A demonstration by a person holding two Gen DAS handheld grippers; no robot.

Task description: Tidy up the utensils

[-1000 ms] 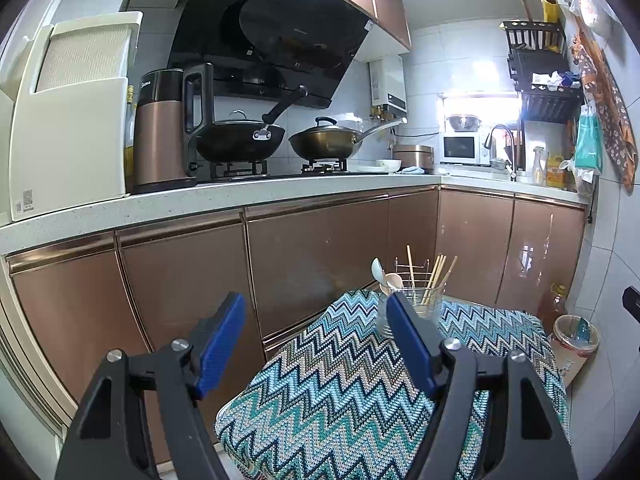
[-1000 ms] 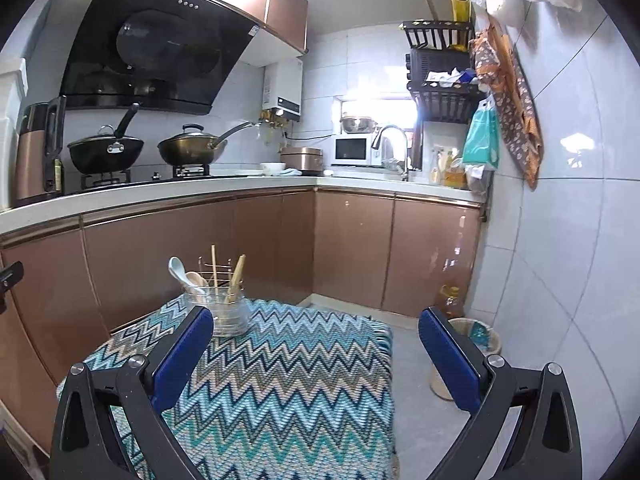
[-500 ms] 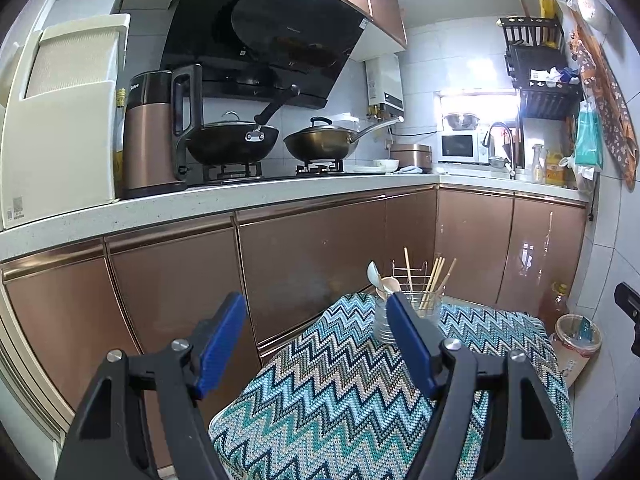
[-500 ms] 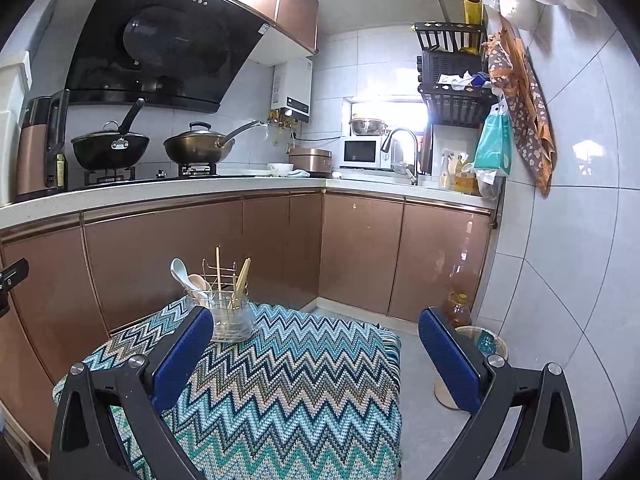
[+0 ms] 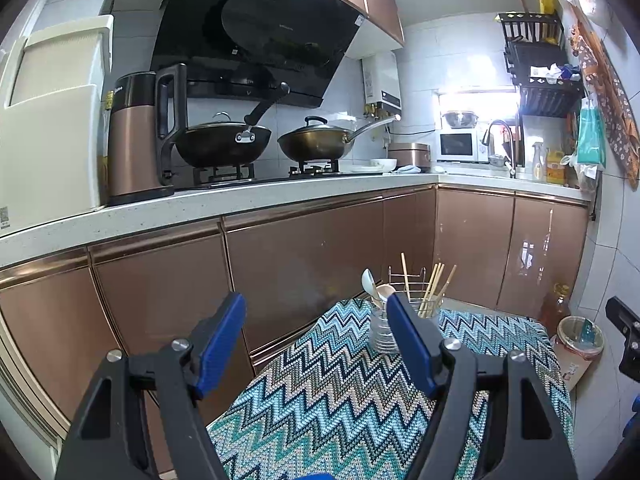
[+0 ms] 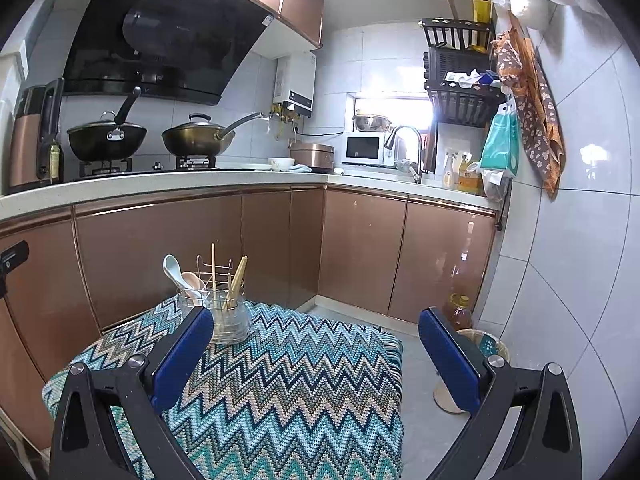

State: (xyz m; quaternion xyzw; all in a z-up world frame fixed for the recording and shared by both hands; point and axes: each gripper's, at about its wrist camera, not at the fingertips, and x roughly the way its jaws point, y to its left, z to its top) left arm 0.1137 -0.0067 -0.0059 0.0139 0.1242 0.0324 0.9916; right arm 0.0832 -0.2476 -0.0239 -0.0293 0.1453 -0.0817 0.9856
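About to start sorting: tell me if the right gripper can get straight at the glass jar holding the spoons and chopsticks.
Probably yes. The right gripper is open and holds nothing, and only bare zigzag cloth lies between it and the glass jar. The wire rack stands behind the jar, out of the path.

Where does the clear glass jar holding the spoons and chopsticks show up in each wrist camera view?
Left wrist: clear glass jar right of centre, partly behind the right finger.
Right wrist: jar left of centre, just above the left finger.
Shared landmark: zigzag-patterned cloth under it.
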